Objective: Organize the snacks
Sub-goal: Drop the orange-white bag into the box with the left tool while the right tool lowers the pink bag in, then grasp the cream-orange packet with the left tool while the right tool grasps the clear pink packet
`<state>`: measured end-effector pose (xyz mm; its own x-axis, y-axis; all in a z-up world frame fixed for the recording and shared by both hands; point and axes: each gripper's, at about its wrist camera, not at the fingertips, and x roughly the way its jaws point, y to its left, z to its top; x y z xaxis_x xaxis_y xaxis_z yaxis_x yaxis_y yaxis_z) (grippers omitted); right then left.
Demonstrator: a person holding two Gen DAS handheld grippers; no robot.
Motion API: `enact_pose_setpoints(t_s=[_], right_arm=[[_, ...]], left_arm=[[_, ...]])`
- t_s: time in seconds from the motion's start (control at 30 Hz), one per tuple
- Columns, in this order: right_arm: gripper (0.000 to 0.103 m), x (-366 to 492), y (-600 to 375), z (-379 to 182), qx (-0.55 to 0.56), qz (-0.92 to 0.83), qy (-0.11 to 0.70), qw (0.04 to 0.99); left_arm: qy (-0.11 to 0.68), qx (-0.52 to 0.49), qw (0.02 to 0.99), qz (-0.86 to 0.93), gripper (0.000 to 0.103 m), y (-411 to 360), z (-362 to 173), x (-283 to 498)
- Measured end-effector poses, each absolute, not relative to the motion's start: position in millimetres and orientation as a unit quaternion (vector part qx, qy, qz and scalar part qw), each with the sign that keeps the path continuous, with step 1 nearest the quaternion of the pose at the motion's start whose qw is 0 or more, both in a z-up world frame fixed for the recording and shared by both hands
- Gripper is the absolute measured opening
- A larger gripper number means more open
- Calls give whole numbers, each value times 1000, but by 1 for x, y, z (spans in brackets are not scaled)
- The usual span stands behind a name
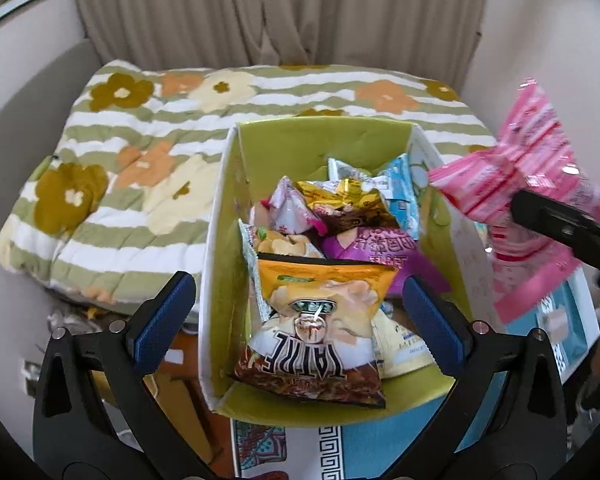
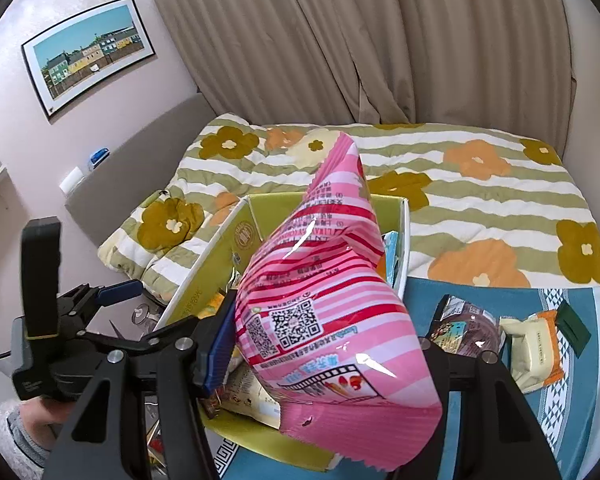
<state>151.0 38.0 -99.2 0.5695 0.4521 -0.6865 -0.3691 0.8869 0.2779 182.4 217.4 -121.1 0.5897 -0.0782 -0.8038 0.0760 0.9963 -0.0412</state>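
A green box point(image 1: 320, 136) holds several snack bags, with an orange and brown chip bag point(image 1: 320, 320) on top at the near end. My left gripper point(image 1: 300, 316) is open and empty just above the box's near end. My right gripper point(image 2: 324, 360) is shut on a pink striped snack bag point(image 2: 320, 300) and holds it in the air over the box's right side point(image 2: 404, 216). The pink bag also shows at the right of the left wrist view point(image 1: 528, 176). My left gripper appears at the left of the right wrist view point(image 2: 112, 292).
The box sits on a blue patterned cloth point(image 2: 480, 420) next to a flowered green striped quilt point(image 1: 120, 184). More snack packs lie on the cloth to the right: a dark bag point(image 2: 464, 328) and a cream and orange pack point(image 2: 536, 352). Curtains hang behind.
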Motion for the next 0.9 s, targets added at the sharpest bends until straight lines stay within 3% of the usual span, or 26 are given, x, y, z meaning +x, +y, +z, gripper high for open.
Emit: enact_pose_setpoints(t_s=[0.6,0.63,0.73,0.9], right_arm=[[58,153,71,-117,22,170,436,883],[62,154,73,-119,25,172,434,884],[103,154,72,-123,31,168,421,891],[103,141,72,-122,19,172,398,901]], left_arm=[[439,-10,895,-79,103,242,-123,175],[440,-9,895,-77,103,242,-125,176],[446,-9,892,-76,102,242,-130,178],[453,-14,889,-71,102,241,-137,175]])
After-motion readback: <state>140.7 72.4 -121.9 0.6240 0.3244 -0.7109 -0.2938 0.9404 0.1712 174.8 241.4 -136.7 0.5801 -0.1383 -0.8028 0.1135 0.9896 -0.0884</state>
